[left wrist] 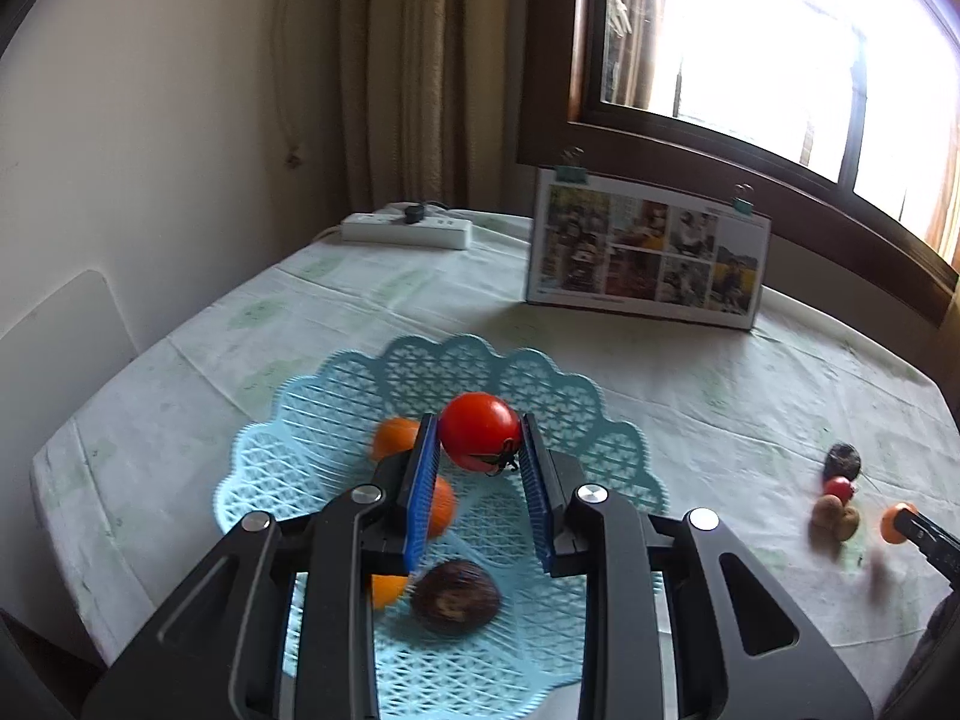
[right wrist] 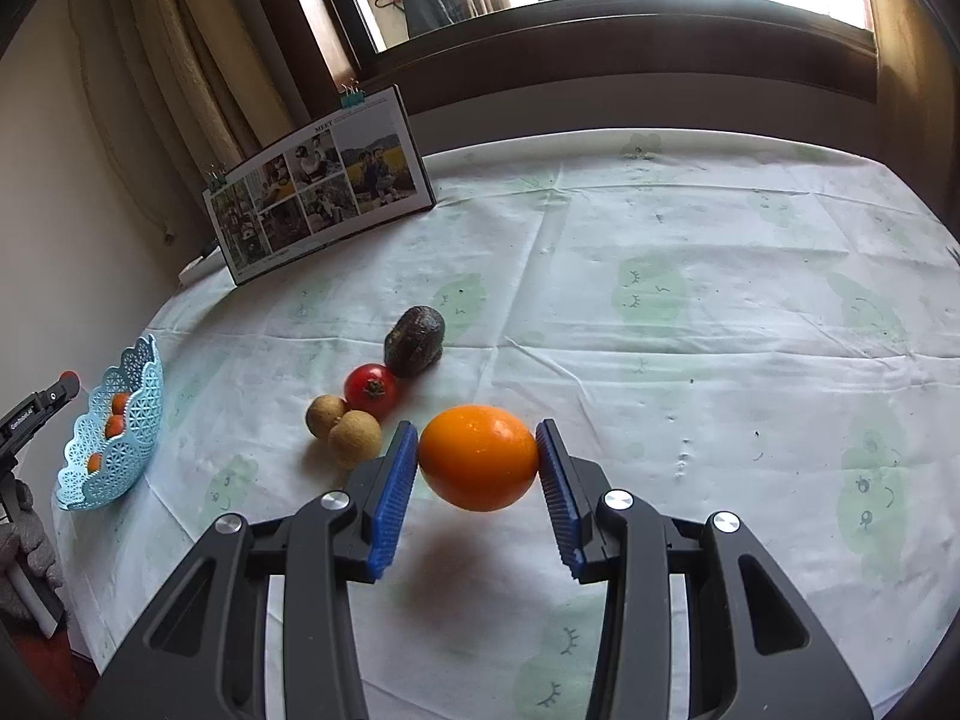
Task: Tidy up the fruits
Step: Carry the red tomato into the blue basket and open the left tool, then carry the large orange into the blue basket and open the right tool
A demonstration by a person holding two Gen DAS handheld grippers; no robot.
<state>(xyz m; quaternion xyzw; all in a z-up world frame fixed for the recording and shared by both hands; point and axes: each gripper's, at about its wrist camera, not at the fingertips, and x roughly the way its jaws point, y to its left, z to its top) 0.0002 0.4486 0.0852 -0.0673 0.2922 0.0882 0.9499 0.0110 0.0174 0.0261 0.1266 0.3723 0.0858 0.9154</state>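
Observation:
My left gripper [left wrist: 479, 438] is shut on a red tomato [left wrist: 480, 429], held above the light blue lattice basket [left wrist: 540, 384]. Inside the basket lie several small oranges [left wrist: 393, 437] and a dark brown avocado [left wrist: 456, 597]. My right gripper [right wrist: 478, 459] is shut on an orange [right wrist: 478, 457], lifted off the tablecloth with its shadow beneath. Beyond it on the cloth sit a second tomato [right wrist: 370, 388], two round brown fruits [right wrist: 354, 438] touching each other, and another dark avocado [right wrist: 415, 340]. The basket [right wrist: 117, 438] shows far left in the right wrist view.
A photo board [left wrist: 645, 252] with binder clips stands at the back of the table by the window sill. A white power strip [left wrist: 405, 229] lies at the far left corner. The table edge runs close left of the basket. Wide open cloth [right wrist: 720, 330] spreads to the right.

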